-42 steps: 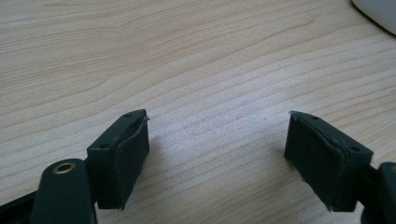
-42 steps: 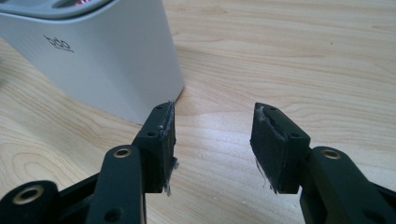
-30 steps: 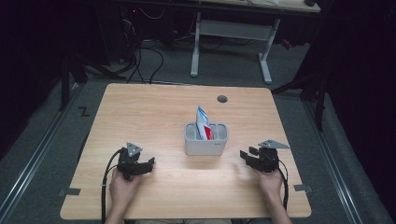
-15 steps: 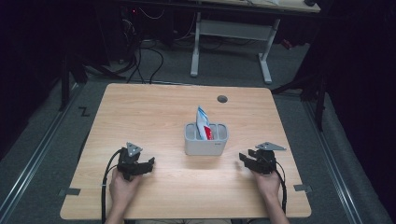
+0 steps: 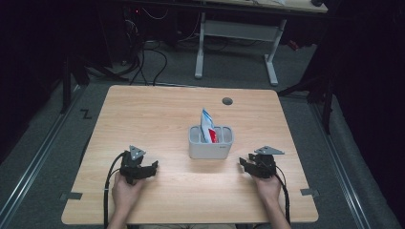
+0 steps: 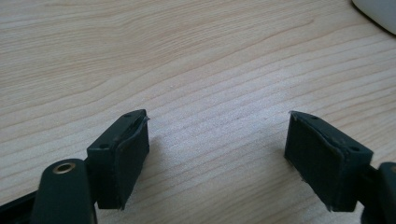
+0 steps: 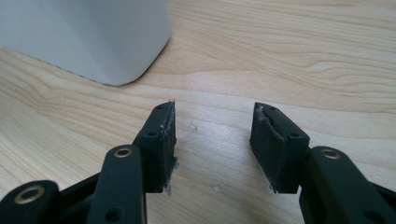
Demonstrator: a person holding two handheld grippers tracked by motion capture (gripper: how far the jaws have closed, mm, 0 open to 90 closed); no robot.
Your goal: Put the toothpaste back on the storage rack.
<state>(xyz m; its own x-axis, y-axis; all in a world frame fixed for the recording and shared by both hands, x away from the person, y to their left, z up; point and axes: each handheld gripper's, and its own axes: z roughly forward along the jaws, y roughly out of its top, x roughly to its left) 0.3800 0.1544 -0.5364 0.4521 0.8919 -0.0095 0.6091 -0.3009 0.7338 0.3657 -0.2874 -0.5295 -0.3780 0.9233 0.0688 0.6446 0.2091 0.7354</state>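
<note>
A pale grey holder (image 5: 210,141) with compartments stands in the middle of the wooden table (image 5: 157,114). A white, blue and red tube (image 5: 207,125) stands upright in it. My left gripper (image 5: 152,168) rests low on the table to the holder's left, open, with bare wood between its jaws (image 6: 217,140). To the holder's right my right gripper (image 5: 242,164) points at it, open and empty (image 7: 212,128). The holder's rounded corner (image 7: 93,37) fills the upper left of the right gripper view, and its edge (image 6: 378,11) peeks in at the top right of the left gripper view.
A round cable hole (image 5: 227,101) sits near the table's far edge. Beyond the table stand a white desk frame (image 5: 236,31) and loose cables (image 5: 148,57) on the dark floor. Bare tabletop lies around the holder on all sides.
The right gripper has shifted slightly near the holder's right side. The left gripper and the holder have kept still.
</note>
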